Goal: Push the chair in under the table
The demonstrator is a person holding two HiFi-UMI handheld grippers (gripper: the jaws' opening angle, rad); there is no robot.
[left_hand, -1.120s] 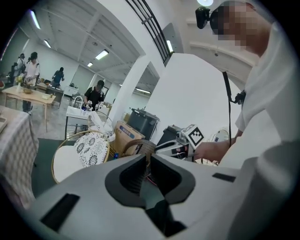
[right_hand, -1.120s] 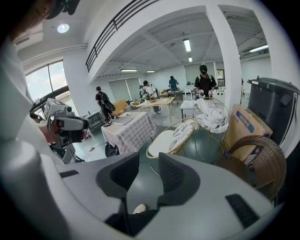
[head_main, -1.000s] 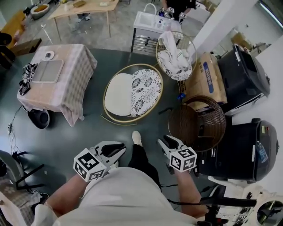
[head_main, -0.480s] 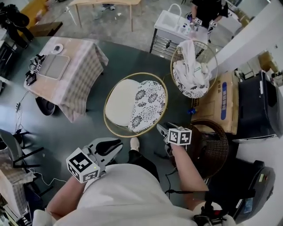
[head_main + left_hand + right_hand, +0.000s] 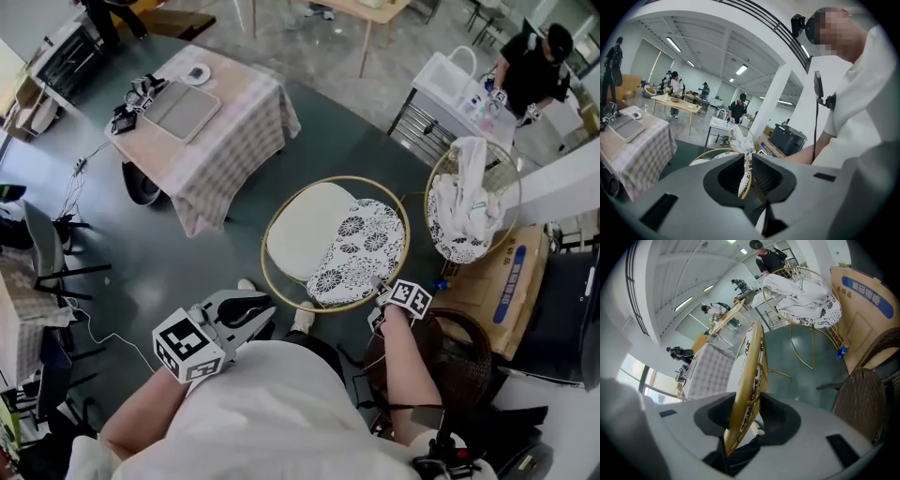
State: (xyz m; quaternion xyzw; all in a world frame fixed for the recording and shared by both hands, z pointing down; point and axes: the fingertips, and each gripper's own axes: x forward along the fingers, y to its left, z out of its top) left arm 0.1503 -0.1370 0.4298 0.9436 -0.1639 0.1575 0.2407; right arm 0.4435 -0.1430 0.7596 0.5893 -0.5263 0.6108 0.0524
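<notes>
From the head view, the chair [image 5: 309, 225] is a round, gold-rimmed bowl seat standing on the dark floor, well apart from the cloth-covered bench [image 5: 234, 131] at upper left. Being round, it has no clear long axis. Its white seat cushion lies on the side towards the bench and its flower-print back cushion on the side towards the person, so its open front faces the bench. The right gripper [image 5: 384, 292] meets the rim at the flower-print side. The left gripper [image 5: 261, 311] is beside the person's body, clear of the chair.

In the left gripper view, the left gripper [image 5: 748, 155] has its fingers released with only a slim gap between them, and nothing is in it. The chair [image 5: 710, 157] shows beyond them, with the bench [image 5: 642, 150] at left.

In the right gripper view, the right gripper [image 5: 747, 393] has its fingers closing on the chair [image 5: 752, 366], whose gold rim fills the gap. The rim is seen edge-on and runs up the frame, leaning slightly right. Past it is the bench [image 5: 710, 371].
</notes>
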